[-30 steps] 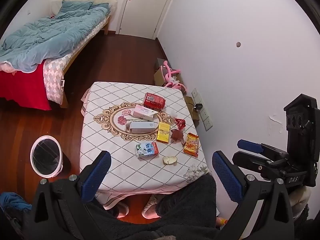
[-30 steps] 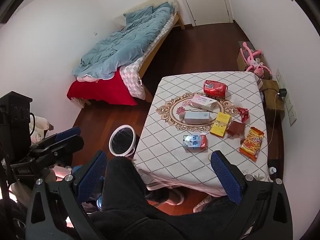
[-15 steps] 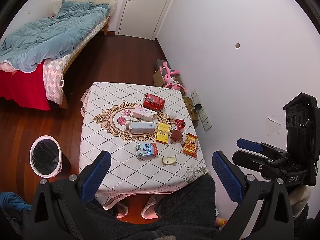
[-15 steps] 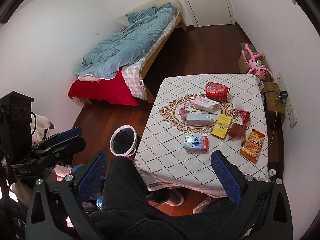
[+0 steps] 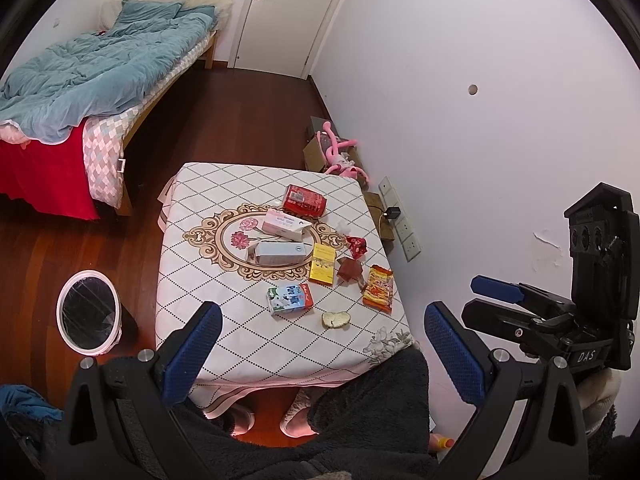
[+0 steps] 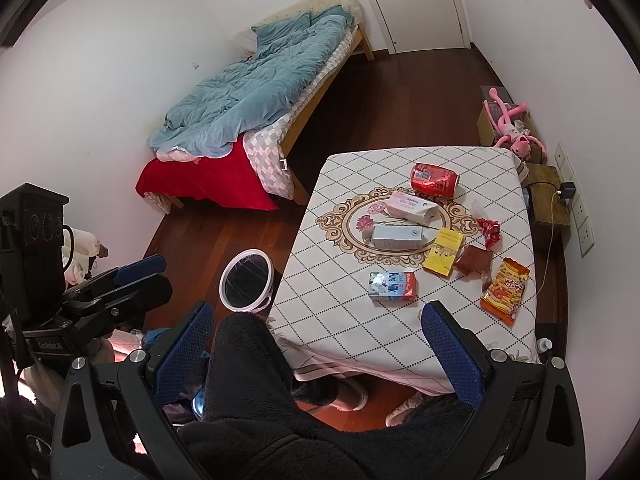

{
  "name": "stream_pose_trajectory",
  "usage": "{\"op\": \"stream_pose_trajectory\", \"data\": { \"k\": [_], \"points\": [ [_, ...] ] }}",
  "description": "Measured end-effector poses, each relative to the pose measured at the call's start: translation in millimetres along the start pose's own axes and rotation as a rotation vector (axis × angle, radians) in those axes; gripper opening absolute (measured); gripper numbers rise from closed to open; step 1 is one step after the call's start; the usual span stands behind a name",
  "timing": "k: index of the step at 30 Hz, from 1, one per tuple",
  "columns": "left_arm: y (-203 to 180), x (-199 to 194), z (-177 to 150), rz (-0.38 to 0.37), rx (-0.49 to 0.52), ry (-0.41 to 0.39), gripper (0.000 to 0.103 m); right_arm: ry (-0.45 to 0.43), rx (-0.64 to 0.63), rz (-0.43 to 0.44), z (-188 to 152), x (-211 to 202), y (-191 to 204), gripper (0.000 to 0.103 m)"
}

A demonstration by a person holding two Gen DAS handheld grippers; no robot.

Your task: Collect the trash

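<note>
Both tools hang high above the scene with nothing between their fingers: the left gripper (image 5: 318, 344) has its blue pads spread wide, and the right gripper (image 6: 316, 342) is spread just as wide, which suits a survey stance before any piece is chosen. The trash lies scattered on the patterned table (image 5: 192, 280): a crushed red can (image 5: 304, 200) at the far side, a pink carton (image 5: 284, 226) and a pale blue carton (image 5: 278, 254) over the central medallion, a yellow packet (image 5: 323, 268), a brown wrapper (image 5: 350, 270), a red wrapper (image 5: 356, 246) and an orange snack bag (image 5: 378, 288) toward the wall side, and a Pure Milk carton (image 5: 290, 298) with a pale scrap (image 5: 336, 319) nearest the person. The bin (image 5: 88, 316), lined in black with a white rim, stands on the floor just beside the table's left edge, apart from every item, likely so that pieces can be carried off that edge and dropped in. Nothing seems collected yet; the milk carton looks the easiest first reach. The flat wrappers may resist a pinch against the cloth.
</note>
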State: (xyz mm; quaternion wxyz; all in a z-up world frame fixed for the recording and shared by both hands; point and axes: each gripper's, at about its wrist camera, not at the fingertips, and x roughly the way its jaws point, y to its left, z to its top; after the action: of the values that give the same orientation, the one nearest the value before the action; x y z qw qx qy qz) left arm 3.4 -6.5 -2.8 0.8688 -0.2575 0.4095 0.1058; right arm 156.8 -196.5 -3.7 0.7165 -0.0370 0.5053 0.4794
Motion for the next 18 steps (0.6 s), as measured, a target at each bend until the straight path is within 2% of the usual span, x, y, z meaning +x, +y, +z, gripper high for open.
{"op": "stream_pose_trajectory", "data": {
  "k": [6, 11, 18],
  "points": [
    [-2.4, 3.4, 0.8, -0.002, -0.007, 0.016, 0.103, -0.002, -0.003, -0.001, 0.8, -0.8, 0.0, 0.103],
    [-3.2, 4.6, 0.9, 0.014, 0.016, -0.005, 0.103, -0.003, -0.005, 0.001, 0.6, -2.2, -0.7, 0.103],
    [-0.5, 4.7, 0.6, 0.0, -0.001, 0.019, 0.103, -0.004, -0.007, 0.002, 1.2, -3.7, -1.0, 0.103]
  ]
}}
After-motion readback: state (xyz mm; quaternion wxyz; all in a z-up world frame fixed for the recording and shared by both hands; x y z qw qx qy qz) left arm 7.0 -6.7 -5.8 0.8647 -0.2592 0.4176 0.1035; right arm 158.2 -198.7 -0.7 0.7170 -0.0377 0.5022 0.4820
